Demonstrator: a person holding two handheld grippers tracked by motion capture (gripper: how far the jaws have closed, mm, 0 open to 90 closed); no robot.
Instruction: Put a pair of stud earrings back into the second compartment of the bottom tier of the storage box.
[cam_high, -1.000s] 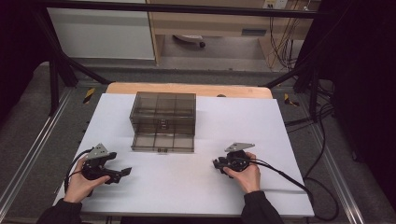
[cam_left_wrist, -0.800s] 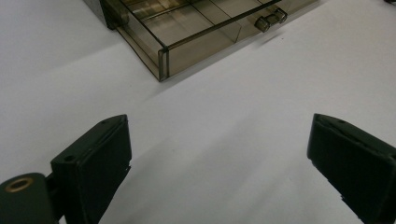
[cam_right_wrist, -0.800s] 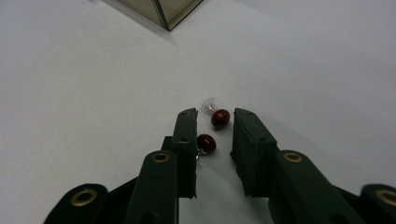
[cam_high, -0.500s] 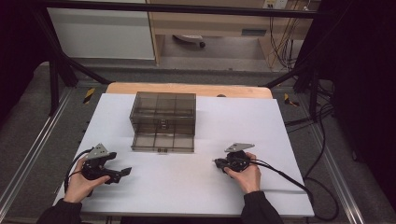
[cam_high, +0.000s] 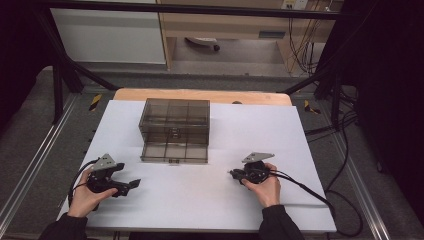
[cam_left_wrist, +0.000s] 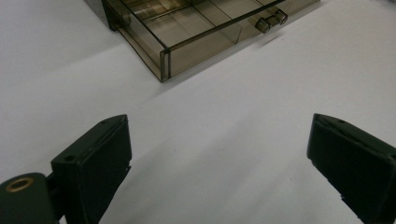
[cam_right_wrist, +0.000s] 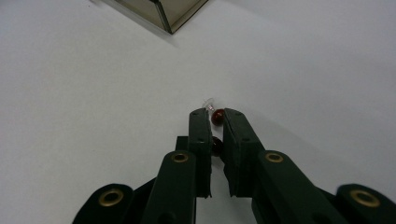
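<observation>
The right gripper (cam_right_wrist: 215, 114) rests low over the white table surface (cam_high: 200, 200), held in the person's right hand (cam_high: 264, 186) near the front right of the table. Its jaws have just been closing and now stand nearly together, clamped on a small item with dark red beads (cam_right_wrist: 217, 116); one bead sits at the jaw tips, a second shows lower in the narrow gap, and a small clear piece projects just past the tips. In the high view, the right gripper (cam_high: 233, 173) points toward the middle of the table, well apart from the smoked transparent drawer box (cam_high: 175, 120) at the table centre. The lower drawer (cam_high: 174, 151) of that box is pulled out toward the person; its compartments appear bare, and its small knob (cam_left_wrist: 272, 20) faces the front edge. The left gripper (cam_left_wrist: 219, 158) lies in the left hand (cam_high: 85, 197) at the front left, jaws wide apart with nothing between them, aimed at the left front corner of the open drawer. A cable (cam_high: 305, 187) trails from the right gripper across the table to the right edge.
</observation>
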